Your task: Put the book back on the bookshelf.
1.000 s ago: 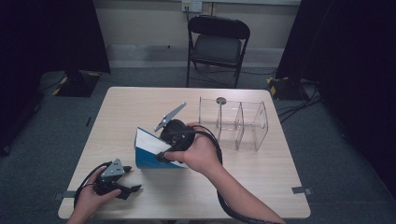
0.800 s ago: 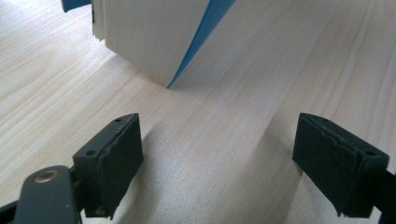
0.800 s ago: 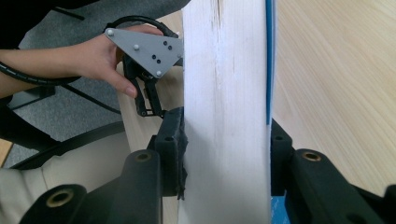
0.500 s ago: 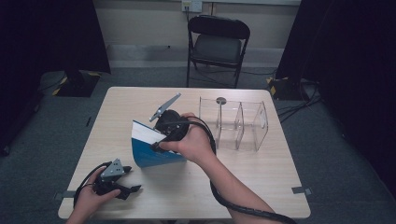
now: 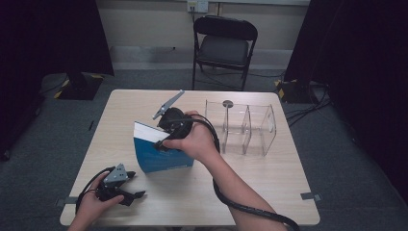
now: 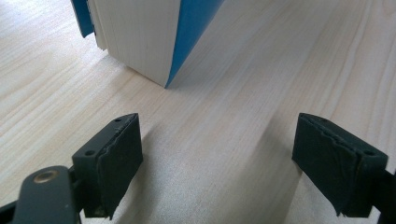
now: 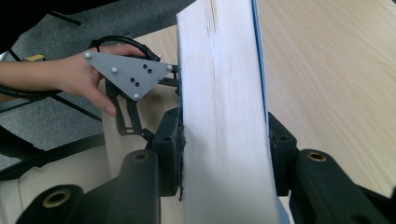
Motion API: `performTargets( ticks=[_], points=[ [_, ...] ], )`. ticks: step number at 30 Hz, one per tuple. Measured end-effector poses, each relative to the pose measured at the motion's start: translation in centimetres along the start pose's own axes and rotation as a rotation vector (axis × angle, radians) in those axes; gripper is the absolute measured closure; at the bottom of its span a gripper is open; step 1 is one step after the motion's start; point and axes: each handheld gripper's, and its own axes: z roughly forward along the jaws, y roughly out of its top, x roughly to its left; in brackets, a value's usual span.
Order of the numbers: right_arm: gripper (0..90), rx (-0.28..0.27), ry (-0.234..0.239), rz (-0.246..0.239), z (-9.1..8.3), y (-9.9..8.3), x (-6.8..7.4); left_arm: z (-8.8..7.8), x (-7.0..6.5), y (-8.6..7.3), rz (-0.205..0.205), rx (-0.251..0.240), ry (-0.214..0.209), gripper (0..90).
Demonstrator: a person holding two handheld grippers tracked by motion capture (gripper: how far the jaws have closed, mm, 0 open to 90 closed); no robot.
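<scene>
Near the table's middle, the book stands tilted on its lower edge, clamped across its page block by the right gripper, whose jaws have just been easing wider. Left gripper, released, waits by the near-left corner, the book ahead of it.

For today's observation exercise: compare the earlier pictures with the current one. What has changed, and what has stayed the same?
The right claw, clamped on the blue book, has carried it leftward across the table and tipped it more upright on its edge. Its jaws have just been opening slightly, yet the book is between them, pads touching. The left claw stayed open and idle at the near left corner; the clear rack and chair did not move.
</scene>
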Motion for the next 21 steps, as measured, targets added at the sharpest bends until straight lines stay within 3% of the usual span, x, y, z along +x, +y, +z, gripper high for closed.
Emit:
performTargets(
  ticks=[21],
  points=[
    [55.4,-0.004,-0.014,-0.028,0.5,1.1,-1.6,0.0,0.0,0.0,0.003,0.001,0.0,15.3]
  ],
)
